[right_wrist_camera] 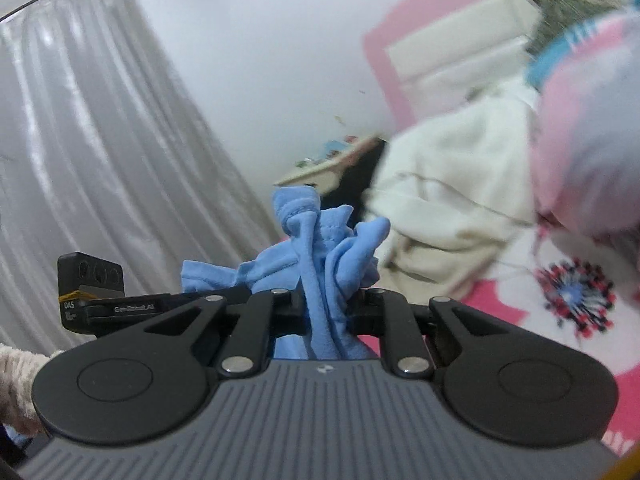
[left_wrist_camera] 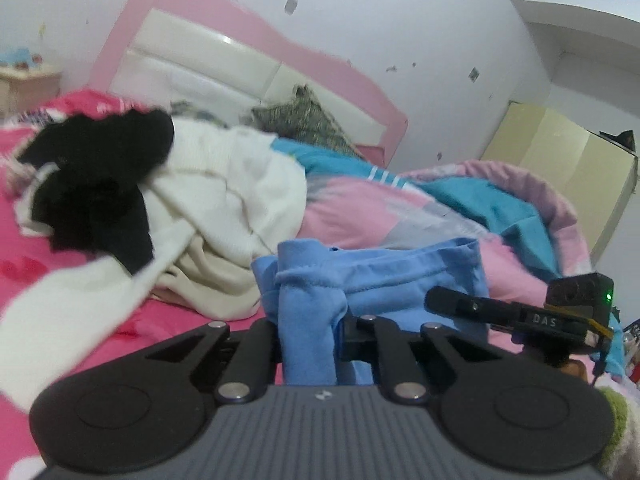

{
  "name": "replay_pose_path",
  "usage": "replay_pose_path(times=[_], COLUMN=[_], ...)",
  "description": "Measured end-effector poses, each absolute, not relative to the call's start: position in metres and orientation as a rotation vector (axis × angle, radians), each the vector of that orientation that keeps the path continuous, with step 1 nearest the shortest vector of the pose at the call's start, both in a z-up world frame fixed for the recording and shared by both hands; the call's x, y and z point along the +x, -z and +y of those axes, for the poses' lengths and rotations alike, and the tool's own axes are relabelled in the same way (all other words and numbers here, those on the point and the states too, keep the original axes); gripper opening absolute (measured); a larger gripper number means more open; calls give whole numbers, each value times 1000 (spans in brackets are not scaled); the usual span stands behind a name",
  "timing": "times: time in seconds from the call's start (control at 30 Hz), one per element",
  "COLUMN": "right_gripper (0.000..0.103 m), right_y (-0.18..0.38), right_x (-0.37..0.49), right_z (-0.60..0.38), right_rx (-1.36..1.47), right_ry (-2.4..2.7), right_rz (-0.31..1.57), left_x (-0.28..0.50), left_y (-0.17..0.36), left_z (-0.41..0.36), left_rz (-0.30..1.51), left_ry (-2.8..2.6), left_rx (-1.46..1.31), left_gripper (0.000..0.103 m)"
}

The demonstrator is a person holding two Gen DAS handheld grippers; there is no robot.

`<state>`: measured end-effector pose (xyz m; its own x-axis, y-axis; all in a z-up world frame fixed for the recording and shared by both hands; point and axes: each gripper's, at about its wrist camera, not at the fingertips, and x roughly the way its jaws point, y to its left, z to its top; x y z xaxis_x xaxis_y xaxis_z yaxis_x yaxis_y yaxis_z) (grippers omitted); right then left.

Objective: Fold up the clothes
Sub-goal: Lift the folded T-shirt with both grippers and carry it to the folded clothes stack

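Note:
A light blue garment (left_wrist_camera: 360, 272) hangs bunched between both grippers above the pink bed. My left gripper (left_wrist_camera: 308, 336) is shut on one bunched edge of it. In the left wrist view the other gripper (left_wrist_camera: 520, 316) shows at the right, holding the far end of the cloth. My right gripper (right_wrist_camera: 328, 312) is shut on a crumpled wad of the same blue garment (right_wrist_camera: 328, 240), and the left gripper (right_wrist_camera: 104, 300) shows at its left. The rest of the garment is hidden below the gripper bodies.
A pile of cream (left_wrist_camera: 224, 200) and black (left_wrist_camera: 96, 184) clothes lies on the pink bedsheet (left_wrist_camera: 24, 264). A pink and blue quilt (left_wrist_camera: 400, 208) is heaped at the right. Pink headboard (left_wrist_camera: 248, 52) behind; curtain (right_wrist_camera: 80, 160) and bedside table (right_wrist_camera: 332, 164) beyond.

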<state>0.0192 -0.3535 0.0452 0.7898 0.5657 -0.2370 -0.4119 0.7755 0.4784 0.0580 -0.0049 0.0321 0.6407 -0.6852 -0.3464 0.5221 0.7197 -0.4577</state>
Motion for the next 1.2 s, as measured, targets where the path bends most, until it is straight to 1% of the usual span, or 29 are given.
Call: replay_pose_path(times=[0.17, 0.43, 0.63, 0.77, 0.9, 1.03, 1.2], right_gripper=[13, 13, 13, 13, 13, 13, 13], right_y=[-80, -140, -173, -185, -175, -145, -96], right_x=[-4, -18, -2, 14, 32, 48, 67], right_z=[-321, -241, -156, -91, -19, 51, 123], right_rx=[368, 311, 297, 271, 179, 72, -10], right_ry=[-628, -841, -1065, -1202, -1314, -1385, -1425], right_rz=[351, 317, 371, 457, 590, 724, 824], left_x=[8, -89, -163, -201, -227, -243, -249], left_y=[-73, -152, -180, -174, -145, -107, -61], left_z=[31, 114, 172, 209, 244, 282, 334], left_rz=[474, 334, 263, 236, 257, 302, 359], left_ry=[655, 492, 331, 231, 125, 9, -167], left_rx=[-344, -289, -289, -366, -470, -569, -644], left_gripper=[10, 10, 10, 10, 10, 10, 10])
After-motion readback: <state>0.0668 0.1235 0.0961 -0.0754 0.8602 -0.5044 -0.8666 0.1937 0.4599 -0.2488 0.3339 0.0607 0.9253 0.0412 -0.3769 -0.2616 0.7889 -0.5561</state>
